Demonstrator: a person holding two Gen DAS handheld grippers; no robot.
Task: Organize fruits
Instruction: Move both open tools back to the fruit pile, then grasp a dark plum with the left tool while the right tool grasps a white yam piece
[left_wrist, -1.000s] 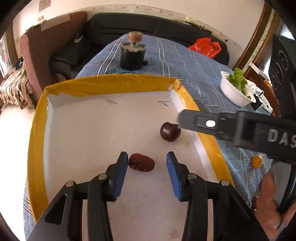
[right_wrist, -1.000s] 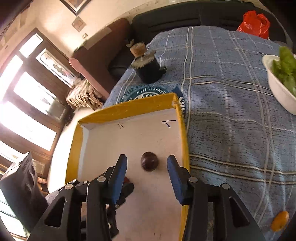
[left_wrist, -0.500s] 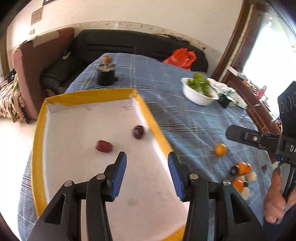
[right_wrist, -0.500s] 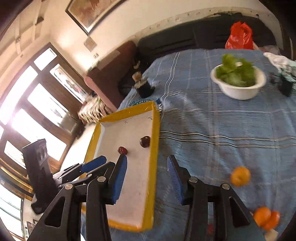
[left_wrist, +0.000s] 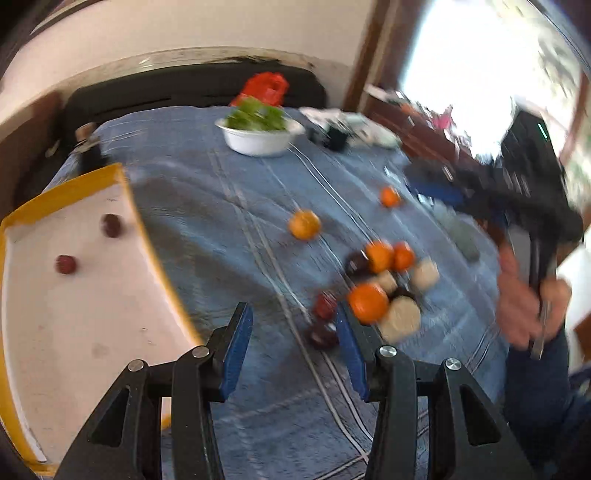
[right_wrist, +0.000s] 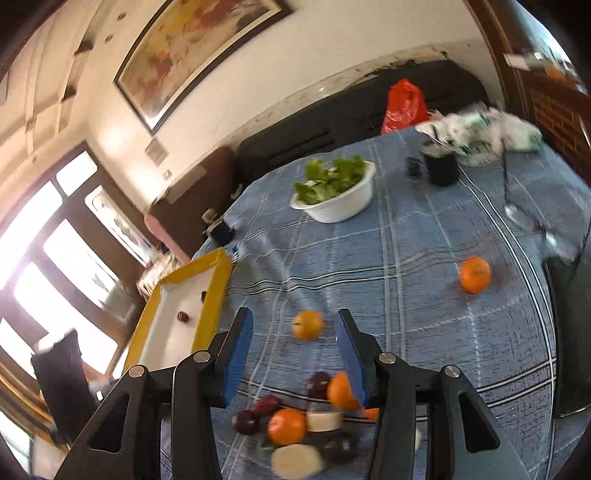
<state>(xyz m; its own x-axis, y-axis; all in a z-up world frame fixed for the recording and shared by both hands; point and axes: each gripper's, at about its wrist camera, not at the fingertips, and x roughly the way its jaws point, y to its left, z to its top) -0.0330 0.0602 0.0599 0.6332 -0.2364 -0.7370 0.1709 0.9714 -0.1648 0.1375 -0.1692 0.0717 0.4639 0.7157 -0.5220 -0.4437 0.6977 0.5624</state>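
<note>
— Blue plaid cloth covers the whole desk (right_wrist: 406, 295). What sits nearest the left gripper (left_wrist: 293, 349)?

— Just ahead of its right finger, the fruit pile (left_wrist: 373, 291): oranges, dark plums and some pale pieces, bunched together, presumably because they are not yet sorted. Its jaws stand wide apart with nothing between them.

— And the right gripper (right_wrist: 293, 354)?

— Equally wide open and empty, hanging right above the same pile, which lies under and between its fingers. A lone orange (right_wrist: 308, 325) sits a little further ahead, framed by the blue pads.

— Where does sorted fruit go?

— Off to the left of both grippers, the yellow-rimmed tray (left_wrist: 62, 192). Two dark red fruits (left_wrist: 110, 225) lie apart on its white floor, so I judge it the collecting place.

— Farther still?

— Another orange (right_wrist: 474, 275) well off to the right, then a white bowl of greens (right_wrist: 340, 199). The left view is smeared by motion, so exact fruit kinds there are uncertain.
</note>
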